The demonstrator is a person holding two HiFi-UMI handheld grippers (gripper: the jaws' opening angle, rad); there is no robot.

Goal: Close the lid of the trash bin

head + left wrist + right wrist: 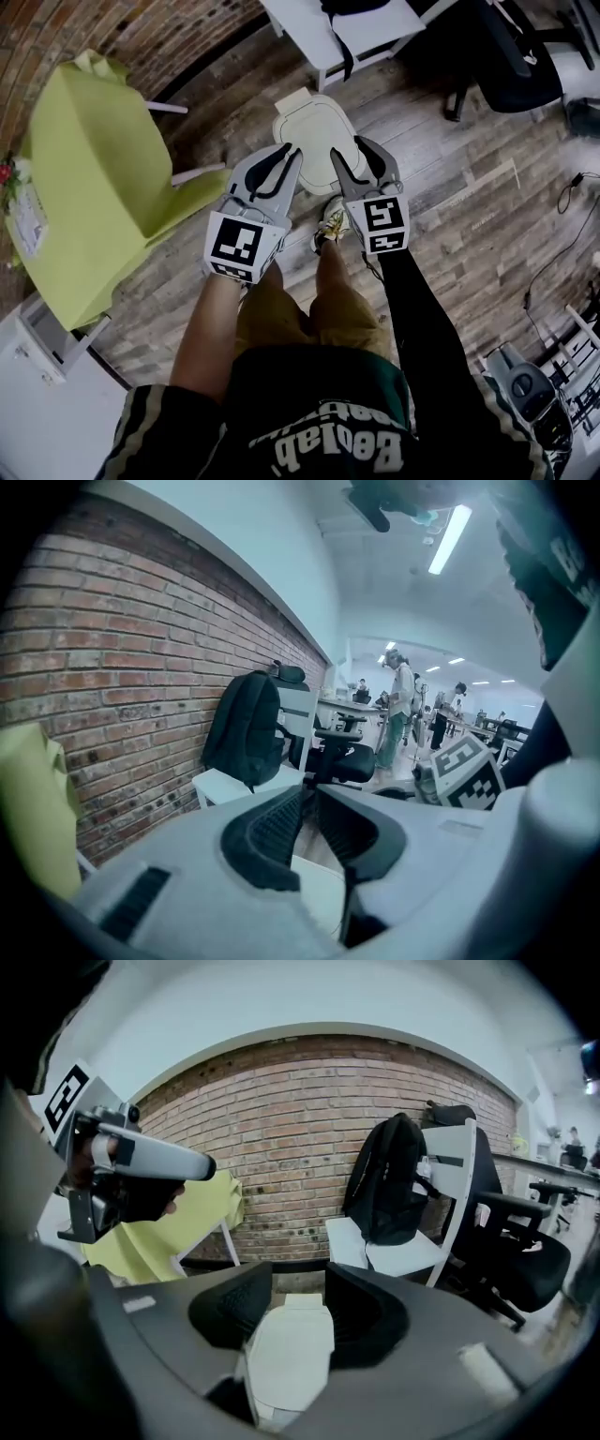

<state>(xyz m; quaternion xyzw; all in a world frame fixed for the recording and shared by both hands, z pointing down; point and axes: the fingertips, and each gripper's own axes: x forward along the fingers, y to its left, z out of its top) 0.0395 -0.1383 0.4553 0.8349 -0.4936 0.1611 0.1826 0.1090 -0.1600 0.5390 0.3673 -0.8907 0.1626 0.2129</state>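
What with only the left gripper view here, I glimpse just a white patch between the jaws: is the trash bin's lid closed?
Observer: Yes. The head view shows the lid lying flat on the white trash bin.
Operator: Is the other gripper holding anything?
Observer: No. The right gripper has its jaws apart and empty, the bin showing beyond them.
Operator: Anything close to the bin?
Observer: The person's shoe, on the floor at its near side.
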